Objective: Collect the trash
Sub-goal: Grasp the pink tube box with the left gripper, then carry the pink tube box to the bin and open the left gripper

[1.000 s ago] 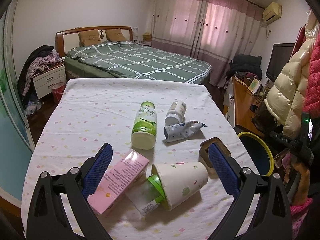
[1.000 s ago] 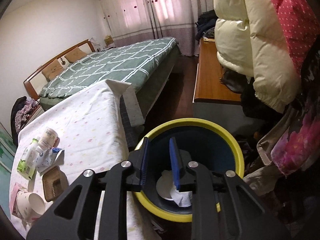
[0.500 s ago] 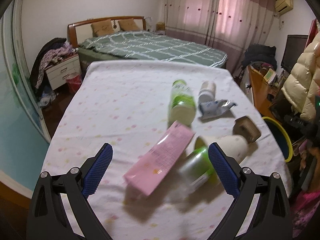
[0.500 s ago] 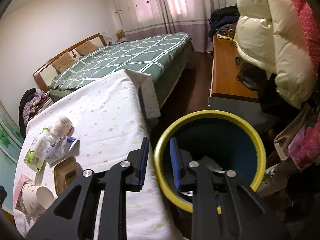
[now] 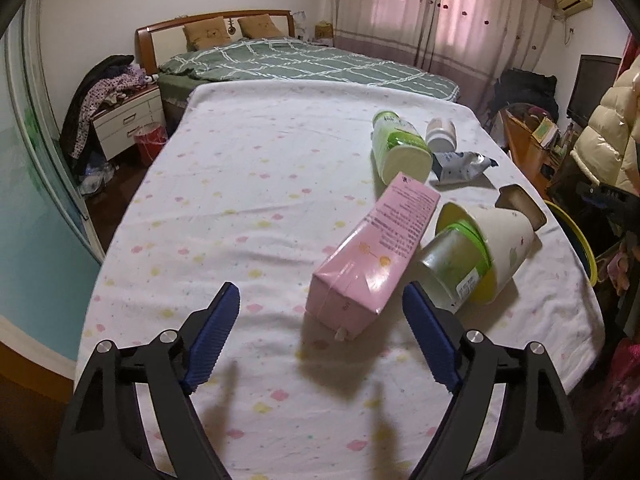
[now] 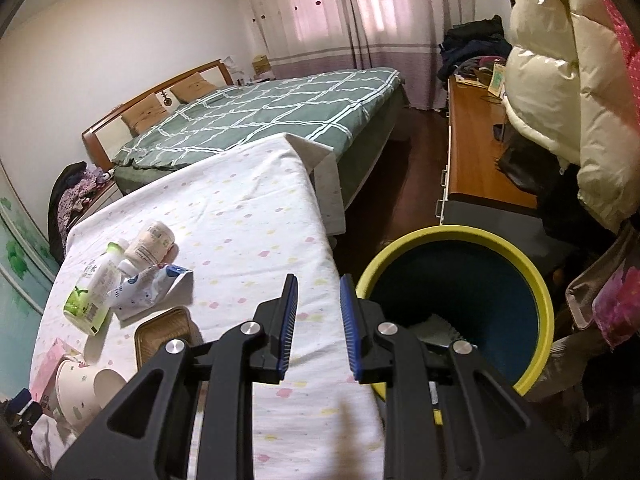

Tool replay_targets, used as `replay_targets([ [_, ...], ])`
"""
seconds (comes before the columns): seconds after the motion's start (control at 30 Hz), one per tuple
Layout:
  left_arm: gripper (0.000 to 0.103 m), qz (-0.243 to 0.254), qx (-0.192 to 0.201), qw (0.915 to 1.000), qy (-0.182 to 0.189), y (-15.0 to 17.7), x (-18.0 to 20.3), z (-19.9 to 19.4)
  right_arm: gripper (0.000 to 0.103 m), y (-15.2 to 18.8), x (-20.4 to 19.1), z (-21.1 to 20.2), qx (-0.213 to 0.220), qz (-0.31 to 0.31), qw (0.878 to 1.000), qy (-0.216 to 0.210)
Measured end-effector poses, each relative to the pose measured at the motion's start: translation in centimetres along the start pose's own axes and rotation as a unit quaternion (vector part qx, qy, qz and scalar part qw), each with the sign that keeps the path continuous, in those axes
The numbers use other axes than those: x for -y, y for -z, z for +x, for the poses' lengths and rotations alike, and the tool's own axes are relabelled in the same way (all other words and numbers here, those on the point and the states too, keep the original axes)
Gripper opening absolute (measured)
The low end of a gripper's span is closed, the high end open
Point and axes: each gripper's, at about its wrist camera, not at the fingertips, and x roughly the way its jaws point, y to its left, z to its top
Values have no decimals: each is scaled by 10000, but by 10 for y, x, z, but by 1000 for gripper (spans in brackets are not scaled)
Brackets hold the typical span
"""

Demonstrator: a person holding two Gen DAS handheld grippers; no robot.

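Since a second ago the left gripper [image 5: 320, 316] has come down and swung left over the table, so the pink carton [image 5: 374, 256] that lay under its left finger now lies ahead between the two blue pads [image 5: 216, 332], and its jaws, which stood wider then, are closing; the near end of the carton sits in the gap but neither pad touches it, so this claw is still released. The right gripper [image 6: 318, 316] has slid left from over the yellow-rimmed bin [image 6: 532, 276] to above the table's edge, its jaws narrowly parted with nothing between them (the gap shows only cloth and the bin's rim).

The trash lies on the table with the dotted white cloth [image 5: 248, 184], toward its right side. The pink carton lies slantwise on its side. Just right of it and touching it, a clear bottle with a green label [image 5: 456, 264] lies with its top end pushed inside a white paper cup [image 5: 504, 236] tipped on its side. Behind the cup is a small brown tray [image 5: 520, 204], near the table's right edge. Farther back lie a green-and-white drink bottle [image 5: 398, 148], a small white jar [image 5: 440, 136] just beside it, and a crumpled blue-and-white wrapper [image 5: 460, 166] in front of the jar.

The bin stands on the floor against the table's right edge, with something white at its bottom [image 6: 434, 326]
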Motion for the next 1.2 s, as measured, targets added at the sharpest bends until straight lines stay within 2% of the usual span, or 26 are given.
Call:
replay_targets([
  [0.13, 79, 131, -16, 9998, 115, -1, 6, 9, 21, 1, -5, 0, -12, -36, 10000, -42],
  [0.33, 67, 259, -67, 9992, 312, -10, 10, 32, 21, 2, -5, 0, -17, -36, 10000, -75],
  [0.43, 58, 221, -171, 9984, 493, -14, 10, 44, 21, 2, -4, -1, -23, -23, 10000, -93],
  [0.5, 47, 220, -181, 9982, 533, -15, 10, 48, 21, 2, -3, 0, -30, -20, 9999, -111],
  [0.57, 42, 202, -150, 9982, 538, -16, 11, 48, 21, 3, -4, 1, -40, -18, 9999, -131],
  [0.93, 38, 33, 293, 9995, 103, -31, 9, 25, 21, 9, -3, -1, -53, -4, 9997, -241],
  [1.1, 38, 115, 549, 9984, 105, -44, 19, 4, 21, 12, 7, -4, -49, 88, 9997, -235],
  [1.2, 38, 164, 697, 9971, 261, -53, 31, -10, 21, 14, 16, -6, -44, 162, 9996, -208],
])
